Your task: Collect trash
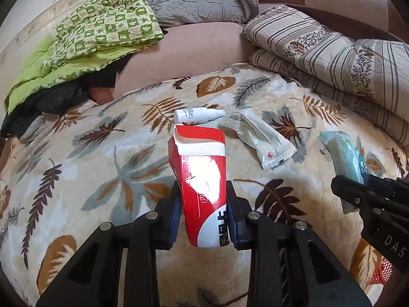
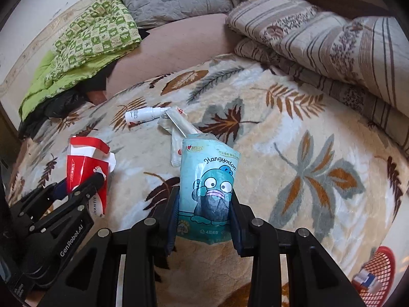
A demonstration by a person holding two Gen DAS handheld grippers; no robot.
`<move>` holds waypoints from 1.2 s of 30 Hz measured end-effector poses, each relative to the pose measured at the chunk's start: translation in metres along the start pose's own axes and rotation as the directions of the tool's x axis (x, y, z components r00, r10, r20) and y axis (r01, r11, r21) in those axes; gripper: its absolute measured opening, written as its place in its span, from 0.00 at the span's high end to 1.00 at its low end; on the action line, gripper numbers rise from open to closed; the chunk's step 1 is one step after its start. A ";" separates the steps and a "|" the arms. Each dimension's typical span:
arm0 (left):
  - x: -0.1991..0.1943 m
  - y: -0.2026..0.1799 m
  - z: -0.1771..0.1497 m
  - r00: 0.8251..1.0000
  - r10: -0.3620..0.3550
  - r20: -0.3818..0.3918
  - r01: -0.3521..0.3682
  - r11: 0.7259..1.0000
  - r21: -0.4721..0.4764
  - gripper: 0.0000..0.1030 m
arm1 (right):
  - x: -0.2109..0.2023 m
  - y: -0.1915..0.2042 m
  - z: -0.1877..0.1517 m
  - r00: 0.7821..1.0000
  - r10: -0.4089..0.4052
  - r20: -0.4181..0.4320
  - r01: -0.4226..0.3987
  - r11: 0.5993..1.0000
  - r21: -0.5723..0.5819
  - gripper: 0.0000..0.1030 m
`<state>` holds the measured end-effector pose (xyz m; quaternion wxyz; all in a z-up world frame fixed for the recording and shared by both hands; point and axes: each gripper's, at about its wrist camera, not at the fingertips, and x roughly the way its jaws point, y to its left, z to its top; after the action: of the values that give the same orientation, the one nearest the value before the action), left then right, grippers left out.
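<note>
Left gripper [image 1: 203,204] pinches red carton [image 1: 199,176], frame centre; right gripper [image 2: 204,204] pinches blue tissue pack [image 2: 208,192]. Not yet binned: red basket [image 2: 378,268] at lower right. Spray bottle [image 1: 198,115] & white sachet [image 1: 258,138] remain on blanket, approx. mid-frame.

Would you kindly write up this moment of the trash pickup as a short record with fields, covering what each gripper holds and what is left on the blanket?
surface: leaf-patterned blanket on a bed
left gripper: jaws shut on a torn red and white carton
right gripper: jaws shut on a teal Hangyodon pouch
left lying on blanket: white spray bottle, clear plastic wrapper
bin: red mesh basket at lower right, something already inside
bedding behind: green checked quilt, striped folded quilt
</note>
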<state>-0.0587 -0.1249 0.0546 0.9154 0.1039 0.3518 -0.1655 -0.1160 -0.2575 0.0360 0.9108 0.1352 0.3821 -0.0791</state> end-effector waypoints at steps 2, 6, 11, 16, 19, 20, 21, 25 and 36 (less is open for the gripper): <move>-0.001 -0.001 0.001 1.000 0.001 0.006 -0.001 1.000 0.003 0.71 | -0.003 0.001 0.000 1.000 -0.006 0.008 0.006 1.000 -0.013 0.64; -0.003 -0.003 0.002 1.000 -0.005 0.014 0.005 1.000 0.004 0.70 | -0.005 -0.002 -0.001 1.000 -0.013 0.012 0.013 1.000 -0.015 0.64; -0.003 -0.002 0.001 1.000 -0.004 0.016 0.004 1.000 0.002 0.70 | -0.006 -0.007 -0.002 1.000 -0.017 0.011 0.017 1.000 -0.002 0.64; -0.004 -0.003 0.001 1.000 -0.003 0.022 0.003 1.000 0.002 0.70 | -0.006 -0.005 -0.002 1.000 -0.016 0.010 0.016 1.000 -0.008 0.64; -0.004 -0.004 0.000 1.000 -0.003 0.025 0.003 1.000 0.005 0.70 | -0.006 -0.004 -0.002 1.000 -0.016 0.012 0.016 1.000 -0.011 0.64; -0.005 -0.004 0.000 1.000 -0.003 0.026 0.003 1.000 0.006 0.70 | -0.006 -0.004 -0.001 1.000 -0.016 0.012 0.016 1.000 -0.010 0.64; -0.005 -0.004 0.000 1.000 -0.003 0.028 0.003 1.000 0.006 0.70 | -0.006 -0.004 -0.001 1.000 -0.018 0.013 0.018 1.000 -0.009 0.64; -0.006 -0.004 0.001 1.000 -0.002 0.029 0.002 1.000 0.006 0.70 | -0.006 -0.005 -0.001 1.000 -0.020 0.014 0.020 1.000 -0.007 0.64; -0.006 -0.007 0.001 1.000 -0.011 0.027 0.011 1.000 0.012 0.70 | -0.006 -0.005 -0.002 1.000 -0.016 0.011 0.016 1.000 -0.009 0.64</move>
<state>-0.0653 -0.1305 0.0593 0.9185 0.1053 0.3391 -0.1739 -0.1225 -0.2617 0.0379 0.9127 0.1274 0.3787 -0.0853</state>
